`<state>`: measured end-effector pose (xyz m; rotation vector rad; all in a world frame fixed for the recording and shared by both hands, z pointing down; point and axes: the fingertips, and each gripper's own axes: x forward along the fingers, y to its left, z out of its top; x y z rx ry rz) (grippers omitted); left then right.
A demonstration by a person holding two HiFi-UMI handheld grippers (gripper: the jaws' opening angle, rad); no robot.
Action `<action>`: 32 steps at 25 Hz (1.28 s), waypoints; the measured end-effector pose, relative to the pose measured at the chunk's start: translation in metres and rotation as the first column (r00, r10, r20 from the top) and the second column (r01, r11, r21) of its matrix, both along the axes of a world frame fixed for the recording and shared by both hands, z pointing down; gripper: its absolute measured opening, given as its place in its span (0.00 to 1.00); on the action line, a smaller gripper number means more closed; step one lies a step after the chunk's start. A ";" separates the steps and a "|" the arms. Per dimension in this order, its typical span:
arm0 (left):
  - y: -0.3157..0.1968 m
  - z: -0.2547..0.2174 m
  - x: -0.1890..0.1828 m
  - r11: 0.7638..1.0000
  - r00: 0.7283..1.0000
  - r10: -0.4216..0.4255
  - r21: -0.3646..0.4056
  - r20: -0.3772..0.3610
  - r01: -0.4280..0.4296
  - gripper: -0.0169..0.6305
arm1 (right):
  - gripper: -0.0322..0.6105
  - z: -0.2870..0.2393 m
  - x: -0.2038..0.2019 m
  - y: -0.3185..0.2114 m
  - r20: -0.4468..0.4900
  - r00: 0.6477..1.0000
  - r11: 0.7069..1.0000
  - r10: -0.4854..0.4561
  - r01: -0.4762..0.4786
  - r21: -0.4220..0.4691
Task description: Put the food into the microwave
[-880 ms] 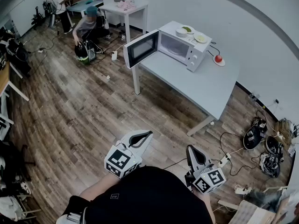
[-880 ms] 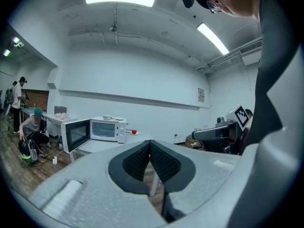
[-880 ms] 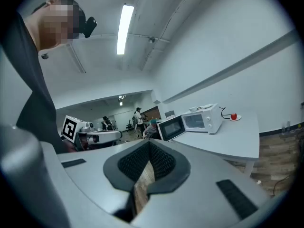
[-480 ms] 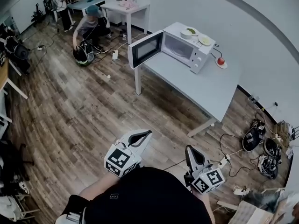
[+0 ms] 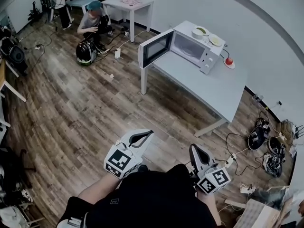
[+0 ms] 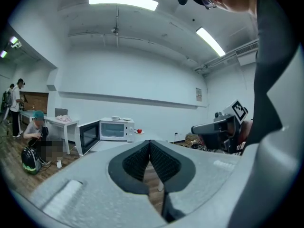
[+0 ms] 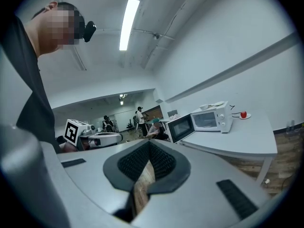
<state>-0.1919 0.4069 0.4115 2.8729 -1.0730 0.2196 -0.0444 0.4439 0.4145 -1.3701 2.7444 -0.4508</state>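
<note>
- Head view: The white microwave oven (image 5: 198, 55) stands at the far end of the pale grey rectangular surface (image 5: 209, 87), with its hinged door (image 5: 156, 48) swung fully open. All food in sight is outside the oven. A white bowl and two small plates of food (image 5: 204, 32) sit on the oven roof, and a red round fruit on a white saucer (image 5: 229, 61) sits on the surface just beside the oven. The left gripper (image 5: 148, 135) and the right gripper (image 5: 193, 150) are held close to the person's body over the wood-plank floor (image 5: 85, 103), well apart from the surface.
- Left gripper view: The fingers (image 6: 135, 161) are clenched pad to pad, with nothing between them. The oven (image 6: 116, 128) appears small and distant.
- Right gripper view: The fingers (image 7: 135, 163) are likewise clenched together and empty. The oven (image 7: 209, 119) and the red fruit (image 7: 243, 114) lie well ahead.
- Progress: Only the door opening appears complete. No food is grasped or loaded. The approach to the surface, the grasp, the transfer into the cavity and, probably, closing the door all remain.
</note>
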 end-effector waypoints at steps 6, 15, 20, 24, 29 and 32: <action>-0.026 -0.005 -0.006 1.000 1.000 -0.013 0.003 -0.020 0.013 0.04 | 0.07 -0.001 -0.002 -0.017 0.027 1.000 1.000 -0.005 0.006 -0.019; -0.083 -0.005 0.012 0.999 1.000 -0.030 0.020 -0.005 0.030 0.04 | 0.07 0.016 0.007 -0.082 0.093 0.994 0.997 -0.051 0.056 -0.048; -0.131 -0.006 0.030 0.999 0.999 -0.046 0.029 0.017 0.045 0.04 | 0.07 0.014 0.026 -0.134 0.113 0.991 0.996 -0.072 0.077 -0.034; -0.175 -0.014 0.052 0.997 0.998 -0.068 0.041 0.014 0.068 0.04 | 0.07 0.014 0.047 -0.177 0.113 0.989 0.994 -0.096 0.100 -0.036; -0.221 -0.018 0.092 0.997 0.997 -0.065 0.033 0.030 0.064 0.04 | 0.07 0.009 0.080 -0.224 0.111 0.987 0.992 -0.119 0.122 -0.020; -0.244 -0.019 0.116 0.998 0.997 -0.060 0.025 0.047 0.058 0.04 | 0.07 0.013 0.103 -0.248 0.135 0.984 0.992 -0.118 0.123 -0.027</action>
